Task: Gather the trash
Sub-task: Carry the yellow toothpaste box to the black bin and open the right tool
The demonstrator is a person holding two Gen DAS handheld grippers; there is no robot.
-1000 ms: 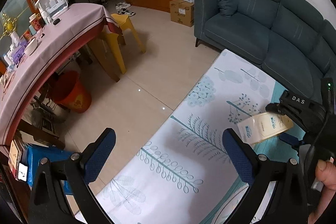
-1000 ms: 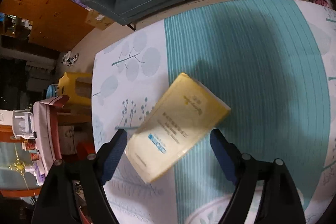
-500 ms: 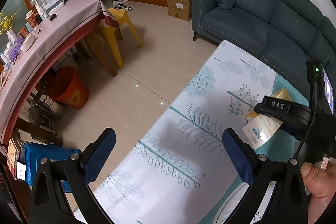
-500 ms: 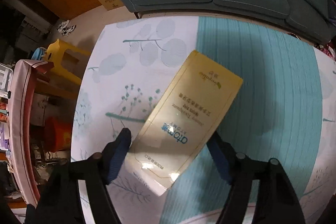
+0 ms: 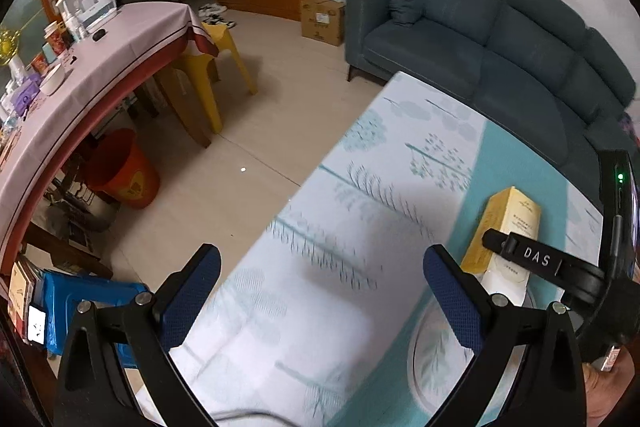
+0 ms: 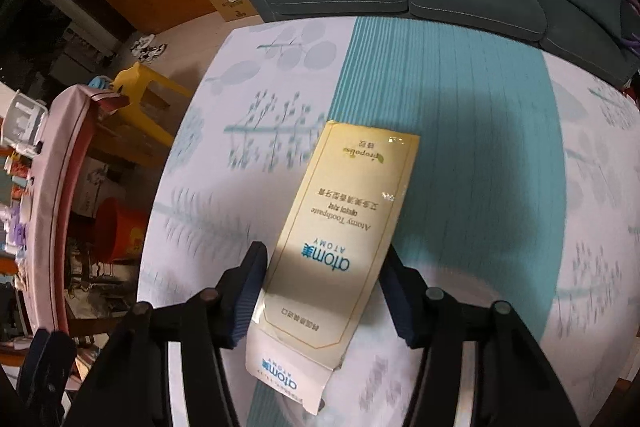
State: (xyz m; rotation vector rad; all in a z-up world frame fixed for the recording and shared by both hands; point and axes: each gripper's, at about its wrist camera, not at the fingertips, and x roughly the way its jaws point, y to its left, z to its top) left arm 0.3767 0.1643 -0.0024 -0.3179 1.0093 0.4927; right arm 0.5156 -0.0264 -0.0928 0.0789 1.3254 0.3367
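Note:
A cream and yellow toothpaste box (image 6: 340, 239) lies lengthwise between the fingers of my right gripper (image 6: 324, 291). The jaws are closing, and both blue pads touch the box's long sides. The box's open flap end hangs toward the camera. In the left wrist view the same toothpaste box (image 5: 508, 223) shows at the right, partly under the right gripper's black body. My left gripper (image 5: 320, 303) stands open and empty above the leaf-patterned tablecloth (image 5: 328, 255).
A red bucket (image 5: 124, 171) stands on the floor under a pink-clothed table (image 5: 120, 43) at the left. Yellow stools (image 5: 204, 79) stand beside it. A dark teal sofa (image 5: 480, 39) runs behind the tablecloth. A blue box (image 5: 80, 303) sits at the lower left.
The right gripper's fingers have narrowed onto the box, which now lies in line with them. Both views have shifted across the table, and the left view now sees the box closer.

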